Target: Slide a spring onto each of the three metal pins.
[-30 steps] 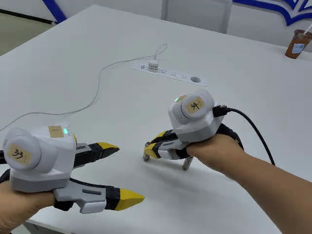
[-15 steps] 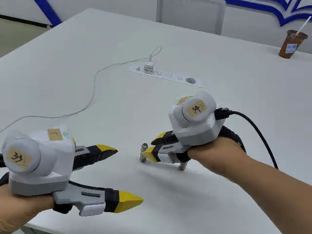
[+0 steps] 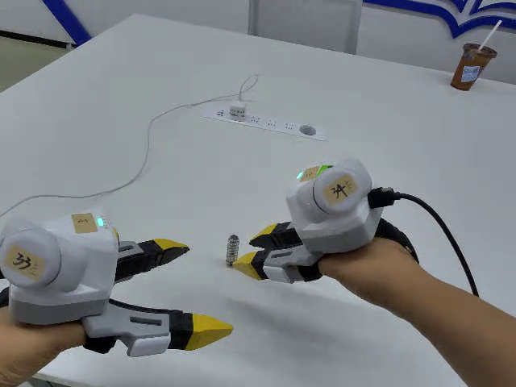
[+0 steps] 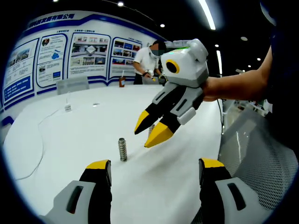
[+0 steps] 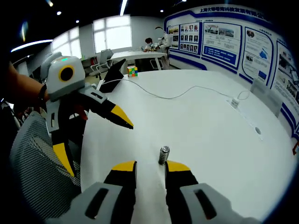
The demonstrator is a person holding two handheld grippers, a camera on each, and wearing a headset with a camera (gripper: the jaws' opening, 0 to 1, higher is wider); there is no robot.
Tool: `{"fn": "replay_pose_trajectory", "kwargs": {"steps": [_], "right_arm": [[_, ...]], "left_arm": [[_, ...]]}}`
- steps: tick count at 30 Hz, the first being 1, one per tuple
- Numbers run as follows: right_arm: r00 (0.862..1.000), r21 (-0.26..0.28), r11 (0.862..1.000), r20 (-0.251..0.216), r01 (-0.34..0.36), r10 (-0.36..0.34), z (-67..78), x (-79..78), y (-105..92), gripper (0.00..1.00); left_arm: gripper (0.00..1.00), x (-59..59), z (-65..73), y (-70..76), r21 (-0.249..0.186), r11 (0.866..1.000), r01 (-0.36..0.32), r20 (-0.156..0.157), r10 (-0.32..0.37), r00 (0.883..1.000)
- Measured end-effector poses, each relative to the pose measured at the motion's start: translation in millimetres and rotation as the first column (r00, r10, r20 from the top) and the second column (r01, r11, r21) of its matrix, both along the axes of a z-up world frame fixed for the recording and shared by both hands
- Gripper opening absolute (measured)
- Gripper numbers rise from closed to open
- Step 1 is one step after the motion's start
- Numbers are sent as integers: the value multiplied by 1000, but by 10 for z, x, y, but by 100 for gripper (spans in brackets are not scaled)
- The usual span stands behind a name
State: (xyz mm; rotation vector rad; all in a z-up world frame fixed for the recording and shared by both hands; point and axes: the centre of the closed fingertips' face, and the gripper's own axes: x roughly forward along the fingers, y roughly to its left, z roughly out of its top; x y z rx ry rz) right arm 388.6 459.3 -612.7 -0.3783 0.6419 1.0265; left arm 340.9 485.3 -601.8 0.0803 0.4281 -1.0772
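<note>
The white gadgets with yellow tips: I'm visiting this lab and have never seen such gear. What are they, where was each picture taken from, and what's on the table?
They are hand-held two-jaw grippers, one in each of a person's hands. The rectangular picture comes from a headset camera looking down at the white table. Each round picture comes from a camera riding on one gripper, looking along its own jaws. The left gripper is wide open and empty. The right gripper has its jaws slightly apart, also empty, with a small upright spring just ahead of its tips. Farther back lie a power strip, its white cable and a drink cup.
</note>
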Motion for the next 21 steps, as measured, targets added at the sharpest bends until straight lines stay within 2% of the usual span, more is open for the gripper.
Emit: {"fn": "replay_pose_trajectory", "kwargs": {"steps": [10, 21], "right_arm": [[1000, 42, 999, 12, 5, -6, 123, -127, -58, 26], [1000, 60, 998, 17, 21, -22, 169, -299, -267, 28]], "left_arm": [[79, 10, 26, -53, -3, 1000, 10, 5, -10, 1000], [80, 12, 37, -43, -2, 1000, 10, 9, -10, 1000]]}}
